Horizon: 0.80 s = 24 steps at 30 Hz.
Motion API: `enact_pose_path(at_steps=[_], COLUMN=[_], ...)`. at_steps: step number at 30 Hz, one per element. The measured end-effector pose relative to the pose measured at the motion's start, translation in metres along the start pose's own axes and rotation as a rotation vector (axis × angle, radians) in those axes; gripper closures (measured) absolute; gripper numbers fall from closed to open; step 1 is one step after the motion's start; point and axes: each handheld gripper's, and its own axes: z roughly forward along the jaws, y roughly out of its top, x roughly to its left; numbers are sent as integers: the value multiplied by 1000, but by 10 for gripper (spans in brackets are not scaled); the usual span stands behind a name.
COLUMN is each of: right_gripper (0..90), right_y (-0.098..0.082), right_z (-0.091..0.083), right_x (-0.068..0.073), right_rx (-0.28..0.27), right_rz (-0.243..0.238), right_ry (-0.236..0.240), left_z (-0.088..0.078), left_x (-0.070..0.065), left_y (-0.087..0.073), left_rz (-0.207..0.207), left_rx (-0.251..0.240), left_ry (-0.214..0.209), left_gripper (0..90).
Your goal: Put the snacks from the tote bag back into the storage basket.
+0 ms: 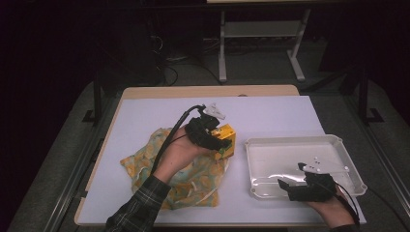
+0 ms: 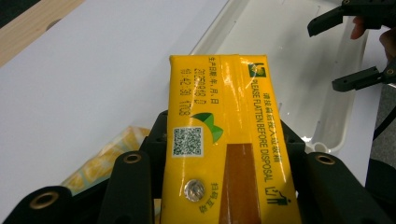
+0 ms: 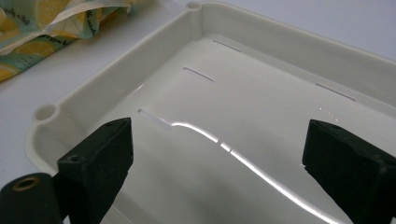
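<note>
While I work this pair of tongs from afar, I list the scene from largest item to smallest.

Table (image 1: 145,116): white top with bare room from 9 to 12 o'clock; the near edge runs close under both hands.

Tray (image 1: 251,166): white, shallow, nothing in it, at 3 o'clock of the carton. I judge it the drop spot, and its raised rim is the edge to clear.

Cloth bag (image 1: 193,188): lemon print, crumpled at 6 o'clock below my left hand.

Left gripper (image 1: 215,140): clamped on the carton from both sides.

Right gripper (image 1: 285,186): jaws wide apart over the tray's near left corner. I would pull it toward 5 o'clock to free the landing room.

Carton (image 2: 224,116): yellow drink box, held above the bag's far edge, just left of the tray. I would carry it level, lift it over the rim and release low.
</note>
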Motion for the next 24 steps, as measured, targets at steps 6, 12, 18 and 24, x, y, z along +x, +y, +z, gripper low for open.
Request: enact_pose_path(at_steps=[6,12,18,24], right_gripper=[82,82,82,82], right_y=[0,0,-1,0], right_z=[0,0,-1,-1], right_x=[0,0,0,1], right_rx=[-2,-5,-6,-2], right_rz=[-2,-4,-3,-6], right_ry=[2,3,2,5], left_z=[10,19,28,39], left_x=[-3,-7,-12,-17], left_y=[8,17,26,32], left_rz=[14,21,38,35], left_rx=[0,-11,-14,-12], left_ry=[-11,-21,-35,-45], left_gripper=[534,535,535,535])
